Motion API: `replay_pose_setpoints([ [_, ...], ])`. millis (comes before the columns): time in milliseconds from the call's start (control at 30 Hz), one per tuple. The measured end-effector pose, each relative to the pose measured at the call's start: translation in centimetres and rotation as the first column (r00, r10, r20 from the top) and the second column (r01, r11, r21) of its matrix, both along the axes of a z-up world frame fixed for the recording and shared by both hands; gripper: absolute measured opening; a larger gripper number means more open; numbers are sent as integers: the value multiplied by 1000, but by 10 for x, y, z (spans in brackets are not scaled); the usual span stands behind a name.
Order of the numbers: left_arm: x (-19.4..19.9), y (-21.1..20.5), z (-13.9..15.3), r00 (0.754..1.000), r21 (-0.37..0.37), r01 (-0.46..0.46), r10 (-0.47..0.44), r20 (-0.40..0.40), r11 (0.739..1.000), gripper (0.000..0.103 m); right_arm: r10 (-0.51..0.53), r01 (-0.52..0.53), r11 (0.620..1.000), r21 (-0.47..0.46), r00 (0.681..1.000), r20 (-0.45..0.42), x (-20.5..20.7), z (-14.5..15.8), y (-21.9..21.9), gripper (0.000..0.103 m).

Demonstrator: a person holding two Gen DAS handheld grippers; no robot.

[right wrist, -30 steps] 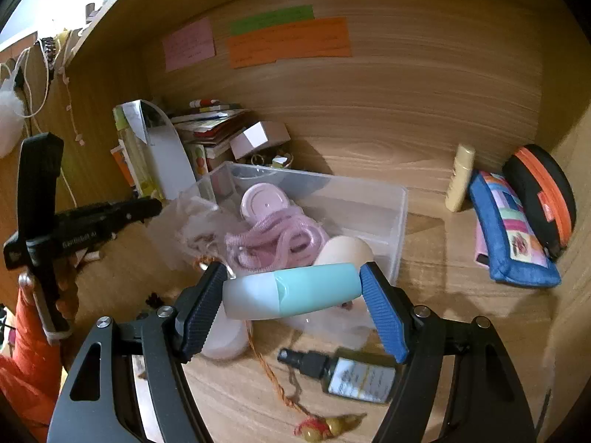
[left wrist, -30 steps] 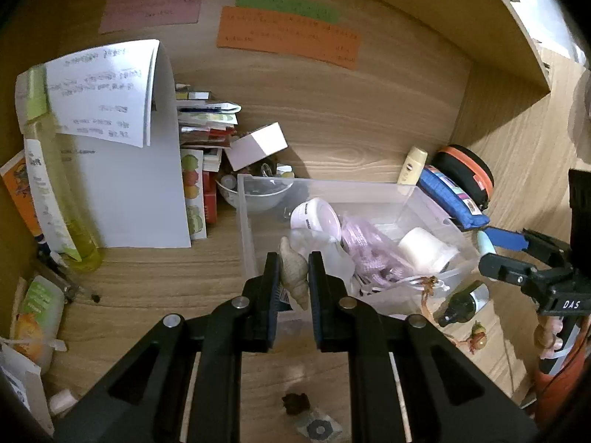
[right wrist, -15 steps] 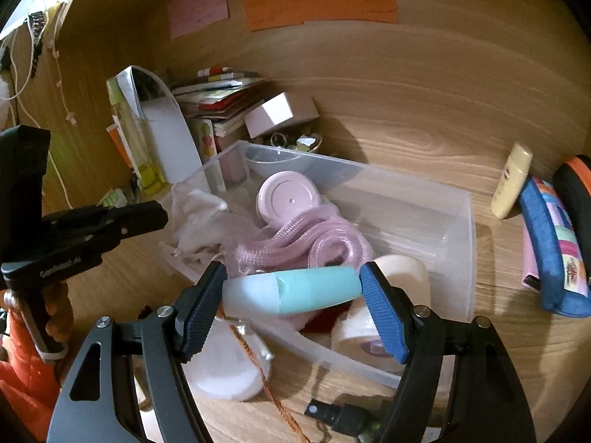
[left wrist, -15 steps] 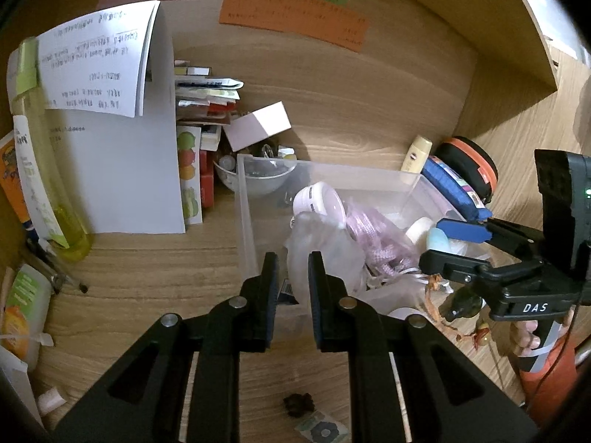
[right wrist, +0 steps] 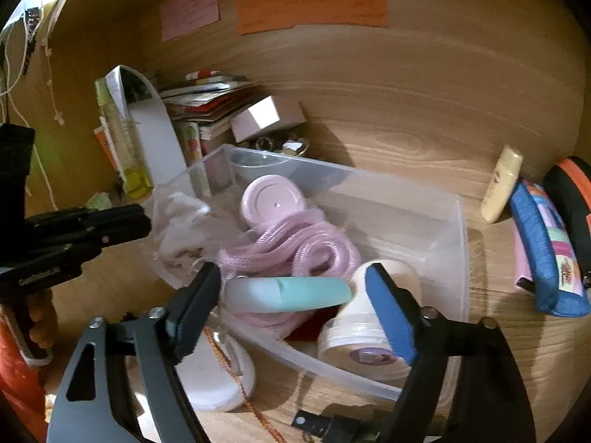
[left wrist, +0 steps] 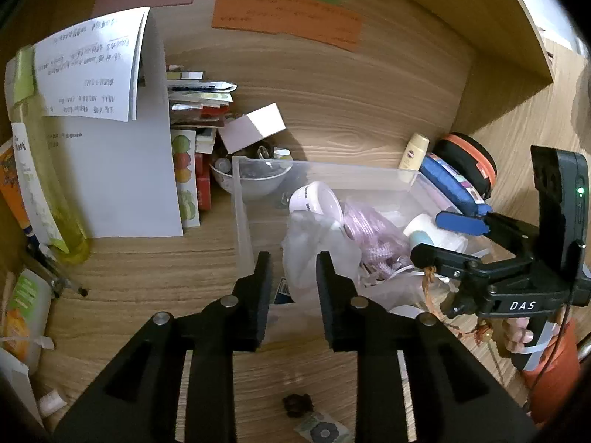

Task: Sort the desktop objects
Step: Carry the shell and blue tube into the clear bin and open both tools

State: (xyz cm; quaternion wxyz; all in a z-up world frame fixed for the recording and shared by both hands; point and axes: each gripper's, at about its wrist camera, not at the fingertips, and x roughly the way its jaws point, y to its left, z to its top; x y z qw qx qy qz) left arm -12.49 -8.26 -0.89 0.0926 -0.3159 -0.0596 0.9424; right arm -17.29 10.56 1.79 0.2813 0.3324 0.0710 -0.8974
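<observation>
over the clear bin (right wrist: 436, 221), right gripper (right wrist: 295, 291) jaws just opened; teal tube (right wrist: 291, 293) lies crosswise between, probably loose. left gripper (left wrist: 293, 277) parted, empty.

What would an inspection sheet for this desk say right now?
Surface: wooden desk, crowded.
Job's things: bin holds rope and jar; tube lies loose between the right pads.
Clutter: books, bowl, pouch, yellow bottle.
Grippers: left gripper open above bag, empty; right gripper open; both jaws have just been opening.
Cables: white cords at left.
Surroundings: back panel with notes.
</observation>
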Motion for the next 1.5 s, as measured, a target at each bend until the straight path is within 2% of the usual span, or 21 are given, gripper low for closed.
replay_pose_setpoints([
  [167,1,-2,1,1000,10,7,-7,-4,1000,28,-6,6,1000,-3,1000,5,-3,-1,2,82],
  [267,3,-1,2,1000,14,20,-20,-9,1000,36,-9,9,1000,2,1000,11,-2,0,2,83],
  [433,12,6,12,998,-23,6,-7,-58,1000,60,-14,14,1000,2,999,30,5,6,6,87],
  [567,18,7,17,997,-30,-4,2,-76,1000,68,-15,15,1000,23,1000,10,18,10,9,90],
  [667,22,7,20,995,-37,-31,27,-93,999,81,-17,17,1000,24,1000,3,28,11,13,97],
  [733,26,6,21,994,-38,-51,47,-101,998,97,-22,21,1000,19,1000,2,33,12,17,97],
  [833,32,7,23,989,-45,-79,73,-125,996,99,-32,32,999,9,999,3,42,15,25,97],
  [933,35,8,24,990,-57,-87,80,-112,995,99,-47,47,999,6,999,-2,47,16,32,97],
  [1100,47,9,23,986,-125,-128,113,-121,984,100,-83,83,996,22,997,6,55,15,51,97],
  [1233,53,9,19,987,-145,-137,123,-101,980,100,-120,119,992,38,993,16,61,9,67,97],
  [1367,59,6,14,985,-140,-160,148,-93,977,100,-148,147,988,54,989,18,66,4,79,97],
  [1500,69,2,11,986,-89,-154,147,-80,984,102,-171,172,984,43,985,-26,77,1,91,97],
])
